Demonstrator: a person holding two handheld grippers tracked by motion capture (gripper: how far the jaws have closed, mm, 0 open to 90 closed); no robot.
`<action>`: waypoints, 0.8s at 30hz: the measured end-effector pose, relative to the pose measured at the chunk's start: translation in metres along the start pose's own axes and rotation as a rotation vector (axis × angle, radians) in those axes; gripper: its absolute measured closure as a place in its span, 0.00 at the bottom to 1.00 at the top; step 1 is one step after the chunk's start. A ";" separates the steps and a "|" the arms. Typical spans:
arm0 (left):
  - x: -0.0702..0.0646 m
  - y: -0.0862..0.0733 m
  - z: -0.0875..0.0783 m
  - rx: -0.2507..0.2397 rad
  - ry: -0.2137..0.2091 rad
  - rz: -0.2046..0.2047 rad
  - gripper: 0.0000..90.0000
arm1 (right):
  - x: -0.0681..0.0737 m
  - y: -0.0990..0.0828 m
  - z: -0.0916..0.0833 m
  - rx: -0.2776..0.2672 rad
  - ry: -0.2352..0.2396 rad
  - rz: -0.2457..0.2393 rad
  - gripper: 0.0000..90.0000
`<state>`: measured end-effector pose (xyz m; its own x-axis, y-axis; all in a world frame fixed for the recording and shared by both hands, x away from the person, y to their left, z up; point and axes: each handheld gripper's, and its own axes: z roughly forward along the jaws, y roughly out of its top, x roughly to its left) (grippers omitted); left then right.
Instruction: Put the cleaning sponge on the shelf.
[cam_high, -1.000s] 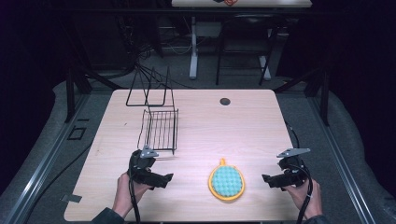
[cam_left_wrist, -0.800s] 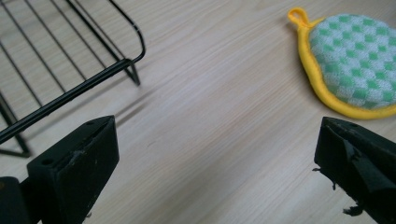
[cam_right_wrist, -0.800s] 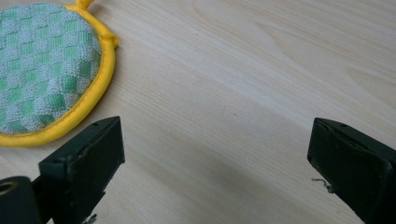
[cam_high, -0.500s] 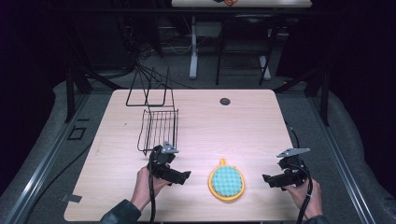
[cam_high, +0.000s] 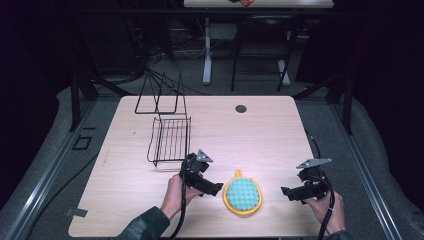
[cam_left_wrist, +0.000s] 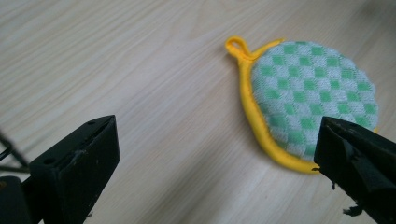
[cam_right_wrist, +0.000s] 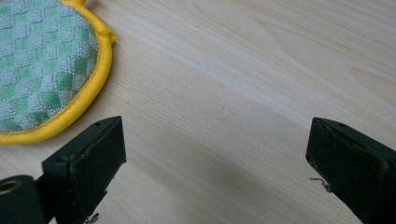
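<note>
In the lower centre of the high view, the pot holder (cam_high: 242, 195), a round green-checked pad with a yellow rim and a loop at its top, lies flat on the table (cam_high: 260, 135). The left gripper (cam_high: 216, 188) sits just to the left of it, jaws pointing at the pad's edge. In the left gripper view the jaws are spread wide; the pot holder (cam_left_wrist: 308, 100) lies in the right half of that frame, and one jaw overlaps its lower right rim. Whether that jaw touches the pad cannot be told. Nothing stands between the jaws except bare wood.

The right gripper (cam_high: 286, 192) is at the lower right of the high view, near the pad but apart from it, with its jaws also pointing toward it. In the right gripper view the jaws are likewise spread, with empty table between them; the pot holder (cam_right_wrist: 44, 70) occupies the upper left corner.

Farther up, left of centre, a black wire rack (cam_high: 170, 140) lies on the table, close behind the left gripper. Behind it, at the table's far left, stands a wire frame (cam_high: 159, 95). A small dark round cap (cam_high: 241, 108) sits near the far edge, upper centre.
</note>
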<state>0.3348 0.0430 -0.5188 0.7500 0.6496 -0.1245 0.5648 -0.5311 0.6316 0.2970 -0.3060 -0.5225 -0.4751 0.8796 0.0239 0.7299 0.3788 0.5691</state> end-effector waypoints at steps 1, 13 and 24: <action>-0.002 0.002 0.004 0.005 -0.015 0.006 0.01 | 0.000 0.000 0.000 -0.001 0.000 0.001 0.05; -0.023 0.010 0.043 0.073 -0.094 0.021 0.31 | 0.000 0.000 -0.003 -0.017 0.008 0.002 0.05; -0.027 0.006 0.052 0.106 -0.113 -0.008 0.63 | 0.001 0.001 -0.003 -0.007 0.012 -0.005 0.06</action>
<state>0.3358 -0.0057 -0.5518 0.7757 0.5921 -0.2185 0.6000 -0.5845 0.5462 0.2955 -0.3053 -0.5200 -0.4847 0.8741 0.0311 0.7242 0.3811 0.5747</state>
